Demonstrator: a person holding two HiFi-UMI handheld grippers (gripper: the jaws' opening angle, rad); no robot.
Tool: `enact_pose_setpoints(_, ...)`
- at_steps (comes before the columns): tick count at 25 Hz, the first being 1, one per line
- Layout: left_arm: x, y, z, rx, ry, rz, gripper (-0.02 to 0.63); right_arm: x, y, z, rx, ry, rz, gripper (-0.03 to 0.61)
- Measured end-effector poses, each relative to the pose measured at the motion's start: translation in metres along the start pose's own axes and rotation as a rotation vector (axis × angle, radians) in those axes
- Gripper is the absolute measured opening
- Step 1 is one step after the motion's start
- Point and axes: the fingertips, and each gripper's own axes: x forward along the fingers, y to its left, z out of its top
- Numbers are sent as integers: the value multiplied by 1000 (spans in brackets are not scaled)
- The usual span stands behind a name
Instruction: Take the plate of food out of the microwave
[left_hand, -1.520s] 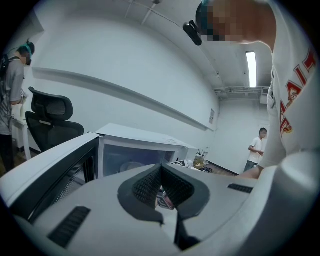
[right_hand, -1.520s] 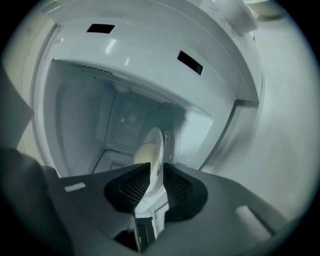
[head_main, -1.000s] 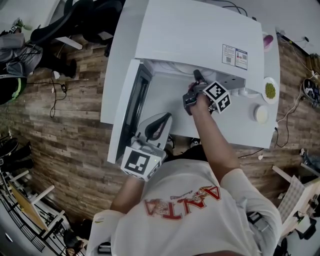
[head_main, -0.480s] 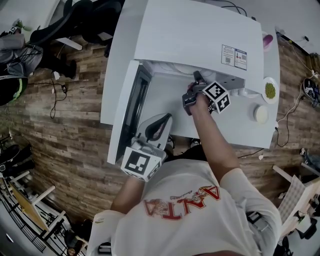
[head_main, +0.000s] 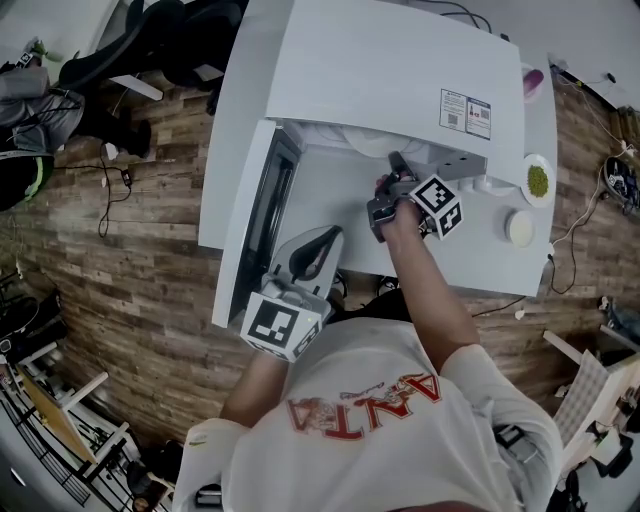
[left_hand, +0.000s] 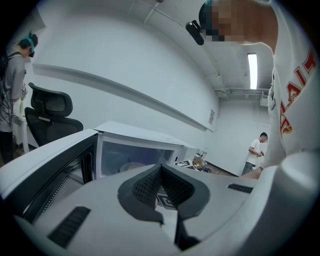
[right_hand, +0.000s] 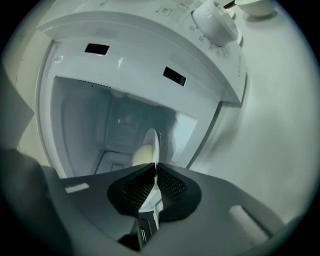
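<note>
L tool (left_hand: 160, 172) tips together; R tool (right_hand: 154, 172) just closing on plate (right_hand: 152, 142)

top: white T-shirt (head_main: 380, 470) | print: red lettering (head_main: 365, 408) — chest (short sleeves (head_main: 500, 385))
</note>
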Motion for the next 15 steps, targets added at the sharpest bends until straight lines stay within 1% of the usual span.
enact_pose_setpoints(3,0,-1,-1,-4,-2,-3,9,-4,-3,-2,2,8,1,20)
enact_pose_setpoints(5,0,-2,-2,-8,2,-7,9,-6,-6,-2,20,10,6,20)
enact_pose_setpoints(10,-1,-1,-4,-17,5,-4,9,-6,-9,-2,49,23,47,20)
enact_pose_setpoints(12,-1,-1,-4,-17,6,-3,9,-4,-9,-4,60,29,54,40)
enact_pose_setpoints(15,-2,-3,-4,-16,11,-3,9,1,-9,-6,65,33,66,43)
